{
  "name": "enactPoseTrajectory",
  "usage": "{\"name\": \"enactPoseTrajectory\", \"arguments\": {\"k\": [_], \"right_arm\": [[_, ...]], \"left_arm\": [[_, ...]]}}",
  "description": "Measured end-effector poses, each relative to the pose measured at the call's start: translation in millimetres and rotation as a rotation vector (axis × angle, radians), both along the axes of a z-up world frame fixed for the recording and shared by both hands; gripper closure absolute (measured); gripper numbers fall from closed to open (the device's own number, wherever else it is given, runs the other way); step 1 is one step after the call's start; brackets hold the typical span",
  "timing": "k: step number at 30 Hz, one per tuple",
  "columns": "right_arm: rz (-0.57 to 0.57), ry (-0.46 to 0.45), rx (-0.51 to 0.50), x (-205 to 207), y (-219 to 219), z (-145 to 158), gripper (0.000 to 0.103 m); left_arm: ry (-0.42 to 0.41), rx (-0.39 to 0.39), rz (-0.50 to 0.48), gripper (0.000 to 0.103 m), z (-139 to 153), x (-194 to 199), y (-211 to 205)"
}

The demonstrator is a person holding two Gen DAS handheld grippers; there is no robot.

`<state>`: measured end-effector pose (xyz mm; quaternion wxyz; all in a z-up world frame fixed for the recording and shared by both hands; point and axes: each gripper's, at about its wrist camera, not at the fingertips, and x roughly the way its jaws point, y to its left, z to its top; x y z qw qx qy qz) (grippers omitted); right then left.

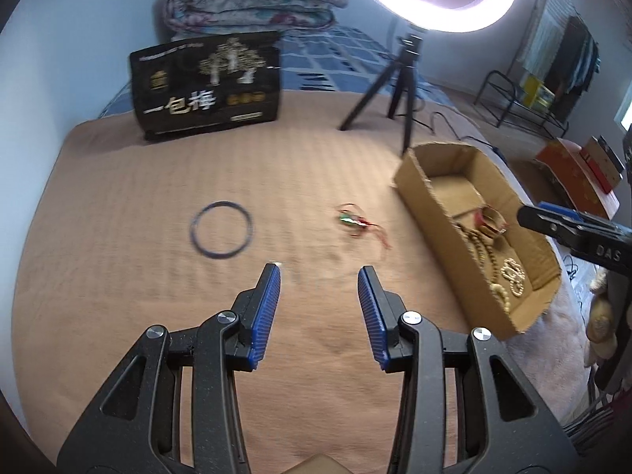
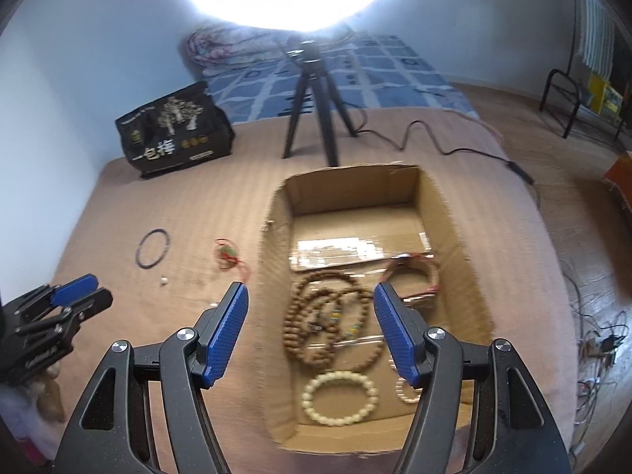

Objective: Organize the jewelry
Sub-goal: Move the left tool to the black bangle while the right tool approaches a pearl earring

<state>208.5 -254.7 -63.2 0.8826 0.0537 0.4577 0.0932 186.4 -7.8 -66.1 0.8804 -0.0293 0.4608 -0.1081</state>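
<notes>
Right wrist: two cream bead bracelets [image 2: 339,398] boxed.

The left wrist camera looks down along its fingers at the tan blanket [image 1: 158,197], fairly close. The right wrist camera looks down into the cardboard box [image 2: 450,213]. Both see the box, the slightly blurry dark bangle [image 1: 221,235] and the tripod [image 2: 312,110].

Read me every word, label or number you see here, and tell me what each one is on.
"一包梅": large white characters on the black bag.
"DAS": raised letters on the right gripper, cut off at the frame edge.
Small gold print on the bag, and the lettering on the left gripper: too blurred to read.
</notes>
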Motion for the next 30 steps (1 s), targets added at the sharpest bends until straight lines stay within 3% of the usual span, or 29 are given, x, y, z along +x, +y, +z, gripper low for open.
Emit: {"name": "enactPoseTrajectory", "arguments": {"k": [12,23,30], "right_arm": [[0.192,0.064,0.052,8,84,-10,0.038],[0.228,0.133,0.056,36,117,-34,0.038],[0.247,0.22,0.03,39,127,-57,0.064]], "left_arm": [[0.045,-0.032,0.1,0.062,-17,29,73],[0.097,-0.083,0.165,0.062,-44,60,108],[0.108,-0.086,0.155,0.062,-55,77,103]]}}
